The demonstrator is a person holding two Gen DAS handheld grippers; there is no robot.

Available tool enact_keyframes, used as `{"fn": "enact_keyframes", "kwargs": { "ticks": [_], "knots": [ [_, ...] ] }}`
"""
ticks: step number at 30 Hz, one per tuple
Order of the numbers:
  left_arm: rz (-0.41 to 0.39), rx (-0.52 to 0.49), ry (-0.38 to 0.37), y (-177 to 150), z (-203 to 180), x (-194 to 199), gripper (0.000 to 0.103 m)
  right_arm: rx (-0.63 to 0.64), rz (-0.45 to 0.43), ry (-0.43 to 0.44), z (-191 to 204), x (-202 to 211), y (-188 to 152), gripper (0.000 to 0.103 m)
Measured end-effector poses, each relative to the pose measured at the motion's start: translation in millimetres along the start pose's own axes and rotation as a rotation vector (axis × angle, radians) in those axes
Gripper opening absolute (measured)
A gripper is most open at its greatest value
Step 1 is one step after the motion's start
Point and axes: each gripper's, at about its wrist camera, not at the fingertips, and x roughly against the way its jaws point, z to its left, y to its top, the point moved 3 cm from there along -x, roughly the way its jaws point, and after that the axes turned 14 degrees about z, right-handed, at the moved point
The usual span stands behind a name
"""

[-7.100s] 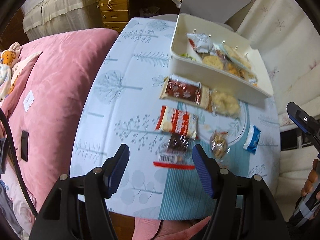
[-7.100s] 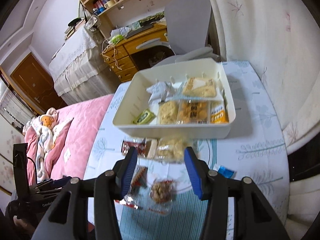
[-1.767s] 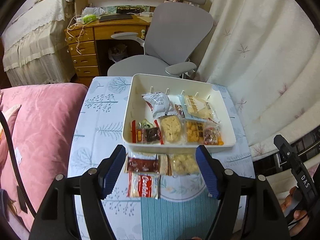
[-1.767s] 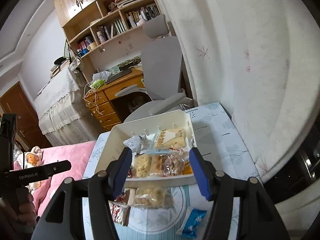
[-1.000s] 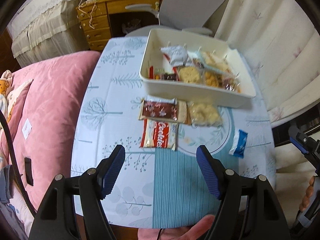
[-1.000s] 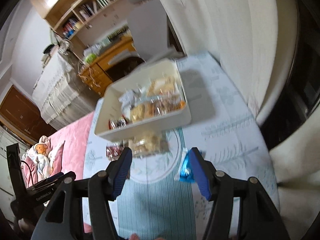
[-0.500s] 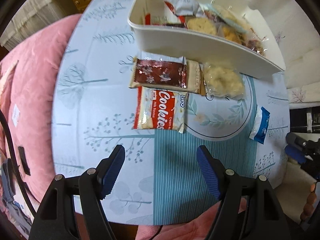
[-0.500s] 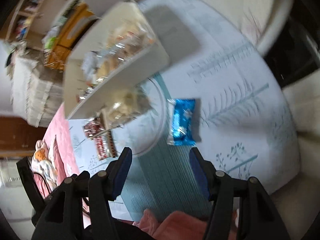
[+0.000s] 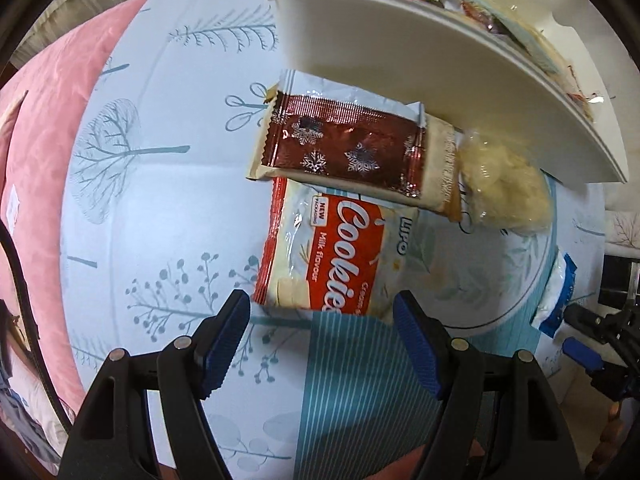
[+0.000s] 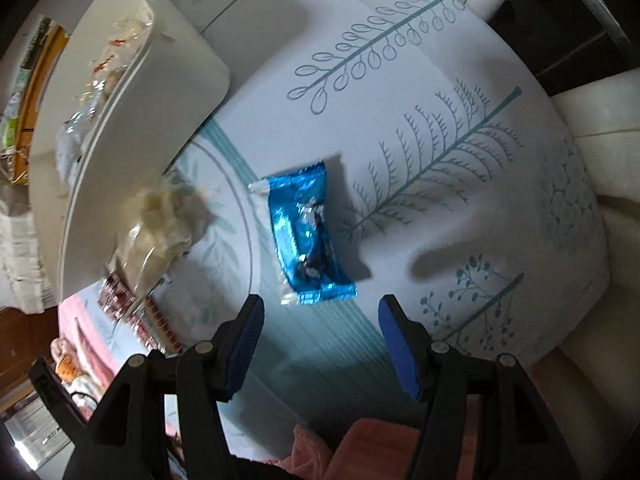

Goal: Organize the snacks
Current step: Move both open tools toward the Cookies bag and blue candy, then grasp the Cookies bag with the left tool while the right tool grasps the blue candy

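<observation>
The Cookies packet [image 9: 336, 256] lies flat on the bench [image 9: 168, 208], its near end at twelve o'clock of the left gripper [image 9: 322, 338], with a red snowflake bar [image 9: 344, 148] overlapping its far end and a clear bag of pale puffs [image 9: 504, 192] at two o'clock, against the wall of the white bin [image 9: 420, 64]. It looks like a light, crinkly film pouch, slick on its faces and holding brittle biscuits, so a hold across its short width near the free end, with gentle pressure, seems wisest. The small blue wrapper [image 10: 308, 236] rests alone at twelve o'clock of the right gripper [image 10: 320, 344]; it too seems light, shiny and slippery, best pinched across its narrow middle. Both pairs of blue-padded fingers [image 9: 226, 338] stand spread apart, touching nothing and holding nothing, the left wider than the right, each hovering just short of its packet.
</observation>
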Motion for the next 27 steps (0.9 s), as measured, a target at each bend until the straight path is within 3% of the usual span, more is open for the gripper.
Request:
{"fn": "enact_keyframes", "kwargs": {
  "ticks": [8,14,20,25,27],
  "knots": [
    [-0.001,0.029,-0.065,17,6,-9,0.073,0.041,-0.091,-0.119,20,3,9,0.060],
    [-0.029,0.027,-0.056,22,6,-10,0.070,0.079,-0.102,-0.192,35,-7,12,0.060],
    [-0.061,0.033,-0.070,17,10,-7,0.060,0.172,-0.130,-0.270,56,-15,8,0.038],
    [-0.062,0.062,-0.105,9,26,-4,0.052,0.240,-0.147,-0.296,74,-14,-6,0.031],
    [-0.055,0.080,-0.124,5,30,-2,0.044,0.257,-0.145,-0.299,71,-8,-9,0.030]
  ]
}}
